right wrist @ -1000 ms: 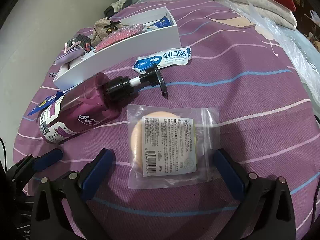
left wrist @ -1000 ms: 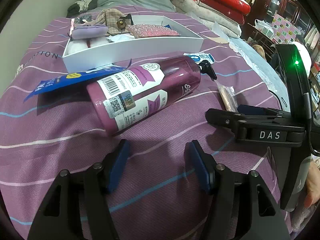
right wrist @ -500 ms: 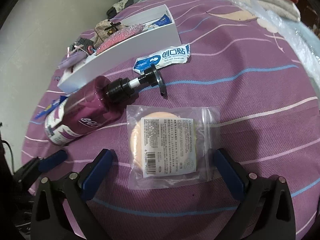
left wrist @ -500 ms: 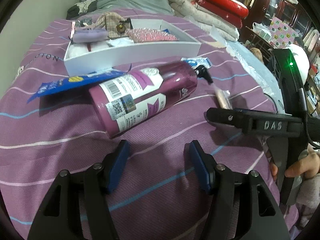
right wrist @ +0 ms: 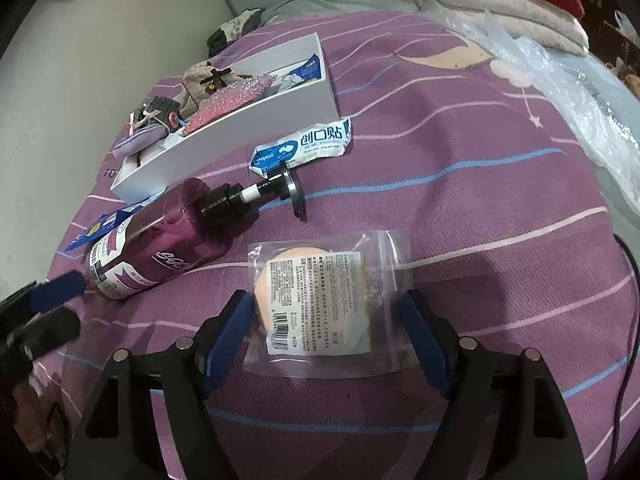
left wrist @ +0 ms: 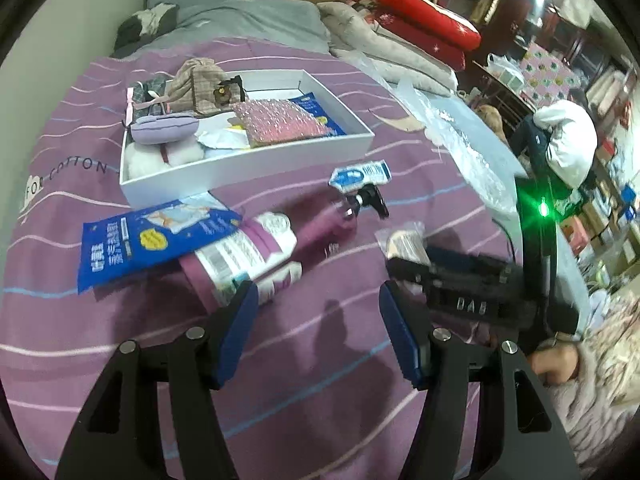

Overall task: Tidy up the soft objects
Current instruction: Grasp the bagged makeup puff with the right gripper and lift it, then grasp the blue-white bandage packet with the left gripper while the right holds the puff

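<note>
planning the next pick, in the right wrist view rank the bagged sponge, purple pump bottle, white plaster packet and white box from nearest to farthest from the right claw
1. Bagged sponge: between the fingers of the right claw, whose jaws have just been closing.
2. Purple pump bottle: lying on its side, up and left.
3. White plaster packet: beyond the pump head.
4. White box: farthest, upper left, already holding soft items.

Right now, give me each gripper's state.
Left gripper: open, empty.
Right gripper: jaws just closing around the bagged sponge; firm grip cannot be told.

"FOR COTTON" on purple bedsheet (left wrist: pixel 60 168), "创口贴" on white-blue sachet (right wrist: pixel 304 146), "DAS" on right tongs (left wrist: pixel 472 306)
</note>
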`<state>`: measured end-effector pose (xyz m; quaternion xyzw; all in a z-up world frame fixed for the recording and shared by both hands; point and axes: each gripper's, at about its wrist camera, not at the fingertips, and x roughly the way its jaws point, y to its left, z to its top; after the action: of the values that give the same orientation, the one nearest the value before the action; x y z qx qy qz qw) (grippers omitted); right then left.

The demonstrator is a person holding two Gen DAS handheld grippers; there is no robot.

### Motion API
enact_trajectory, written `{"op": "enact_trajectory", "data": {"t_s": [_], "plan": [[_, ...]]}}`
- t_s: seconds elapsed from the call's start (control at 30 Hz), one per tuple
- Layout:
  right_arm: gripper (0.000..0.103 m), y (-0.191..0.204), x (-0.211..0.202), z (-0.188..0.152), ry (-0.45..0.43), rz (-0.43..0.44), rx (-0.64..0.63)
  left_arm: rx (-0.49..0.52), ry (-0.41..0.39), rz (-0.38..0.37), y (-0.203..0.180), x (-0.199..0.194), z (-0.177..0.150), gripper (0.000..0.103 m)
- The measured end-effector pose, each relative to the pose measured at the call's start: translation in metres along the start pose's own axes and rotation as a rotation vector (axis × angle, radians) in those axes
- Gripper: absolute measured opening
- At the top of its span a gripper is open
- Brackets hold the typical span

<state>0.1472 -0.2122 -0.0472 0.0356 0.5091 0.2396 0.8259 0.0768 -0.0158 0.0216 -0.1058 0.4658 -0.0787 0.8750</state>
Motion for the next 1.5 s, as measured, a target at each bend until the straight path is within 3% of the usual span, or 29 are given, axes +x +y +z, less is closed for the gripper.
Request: {"op": "enact_trajectory", "data": {"t_s": [0.07,0.13,0.27,0.3,0.33,0.6,0.67,0.73,0.87,1.17,1.2,1.3,1.33,1.5], "plan": [[0.063,-0.007,-0.001,-0.001,-0.001,0.008,0.005,-0.008,0.004,0.011,0.001,0.003,0.007,0.064],[0.04,-0.01,-0.003,-0.002,-0.011,0.009,0.018,-0.001,0.001,0.031,-0.001,0.006,0.013,0.064],[0.031,-0.018,-0.01,-0.002,-0.034,0.065,0.056,-0.001,0.0,0.035,-0.007,0.012,0.027,0.064],[0.01,-0.021,-0.015,0.0,-0.047,0.086,0.067,0.001,-0.001,0.036,-0.007,0.013,0.03,0.064],[0.007,-0.022,-0.019,0.002,-0.06,0.101,0.075,0.003,-0.003,0.04,-0.008,0.015,0.034,0.064],[0.007,-0.027,-0.041,0.02,-0.154,0.142,0.097,0.006,0.011,0.034,-0.019,0.047,0.064,0.064],[0.007,-0.03,-0.042,0.024,-0.156,0.147,0.105,0.024,0.013,0.043,-0.023,0.056,0.07,0.058],[0.007,-0.032,-0.042,0.028,-0.158,0.147,0.111,0.045,0.025,0.055,-0.027,0.068,0.077,0.045],[0.007,-0.036,-0.042,0.031,-0.164,0.162,0.128,0.044,0.058,0.061,-0.027,0.093,0.089,0.042],[0.007,-0.037,-0.036,0.025,-0.147,0.176,0.125,0.06,0.213,0.121,-0.033,0.146,0.097,0.041],[0.007,-0.037,-0.036,0.026,-0.148,0.176,0.125,0.058,0.218,0.126,-0.034,0.148,0.097,0.037],[0.007,-0.038,-0.037,0.026,-0.148,0.178,0.129,0.044,0.225,0.138,-0.033,0.149,0.096,0.012],[0.007,-0.039,-0.036,0.026,-0.148,0.178,0.131,0.035,0.224,0.142,-0.032,0.149,0.095,0.007],[0.007,-0.039,-0.036,0.026,-0.145,0.177,0.14,-0.034,0.207,0.07,-0.02,0.137,0.094,0.004]]}}
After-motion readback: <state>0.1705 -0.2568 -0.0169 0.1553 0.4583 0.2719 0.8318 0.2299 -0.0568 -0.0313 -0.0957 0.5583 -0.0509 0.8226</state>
